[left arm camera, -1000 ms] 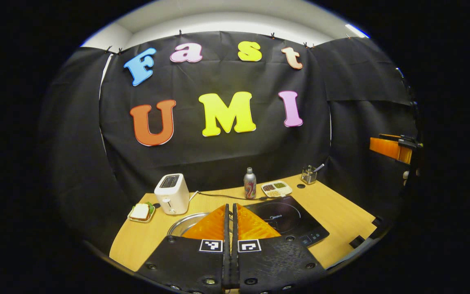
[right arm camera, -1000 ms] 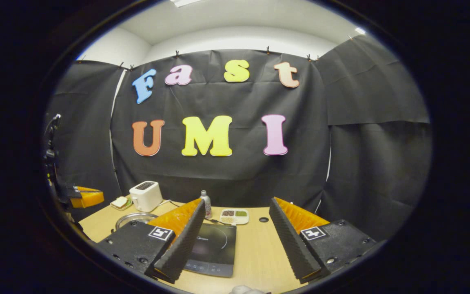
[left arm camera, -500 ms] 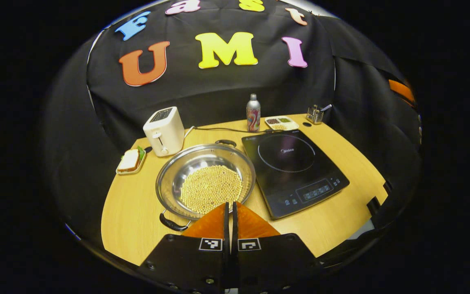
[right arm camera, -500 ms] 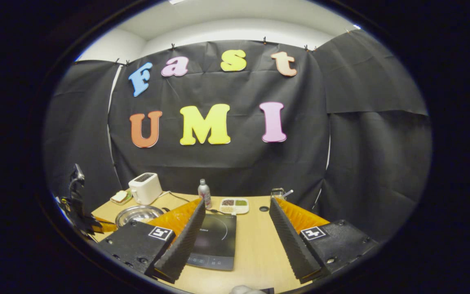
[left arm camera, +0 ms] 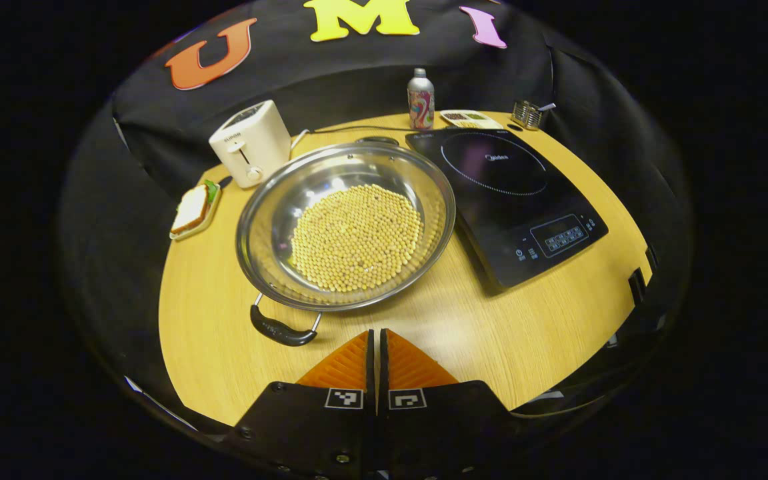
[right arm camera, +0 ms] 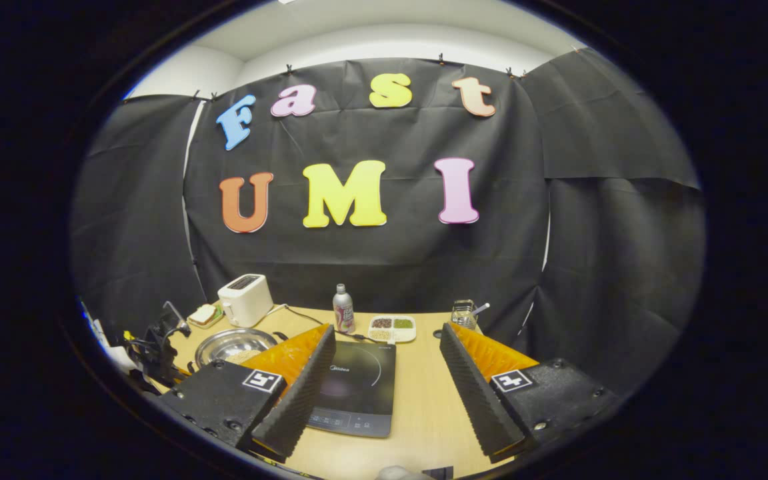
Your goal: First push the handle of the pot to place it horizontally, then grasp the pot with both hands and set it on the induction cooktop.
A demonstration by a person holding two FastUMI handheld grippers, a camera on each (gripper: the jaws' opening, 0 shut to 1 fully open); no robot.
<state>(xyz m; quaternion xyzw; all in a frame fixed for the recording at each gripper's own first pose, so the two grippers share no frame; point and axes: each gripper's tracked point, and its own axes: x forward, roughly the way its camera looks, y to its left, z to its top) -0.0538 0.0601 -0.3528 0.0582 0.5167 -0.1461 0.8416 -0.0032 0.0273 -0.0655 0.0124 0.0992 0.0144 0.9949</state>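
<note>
Item 1. Wide shallow stainless-steel pot (left arm camera: 346, 227), holding a layer of small pale-yellow beads. It stood on the light wooden worktop (left arm camera: 531, 333), just left of the cooktop in the left gripper view and not on it. The near black loop handle (left arm camera: 282, 330) pointed toward the camera and a little left; the far black handle (left arm camera: 376, 140) sat at the opposite rim, so the pair lay front to back, not across.

Item 2. Flat black induction cooktop (left arm camera: 514, 197), bare, with its control panel at the near right corner.

Item 3. Left claw (left arm camera: 375, 353): fingers pressed together, holding nothing, poised above the worktop just beside the near handle, apart from it.

Item 4. Right claw (right arm camera: 384, 387): fingers spread wide, empty, raised over the near edge of the worktop with the cooktop between them, well apart from the pot.

Item 5. Bystanders at the back: white toaster (left arm camera: 251, 142), sandwich on a small plate (left arm camera: 192, 210), metal bottle with a patterned label (left arm camera: 421, 100), divided white dish (left arm camera: 469, 119), wire holder (left arm camera: 529, 115).

Step in hand, as judged: the first one, approach for the handle push; no contact yet. The next move called for setting the closed left tips against the side of the near handle and sweeping it sideways, turning the pot until both handles lay left and right.
</note>
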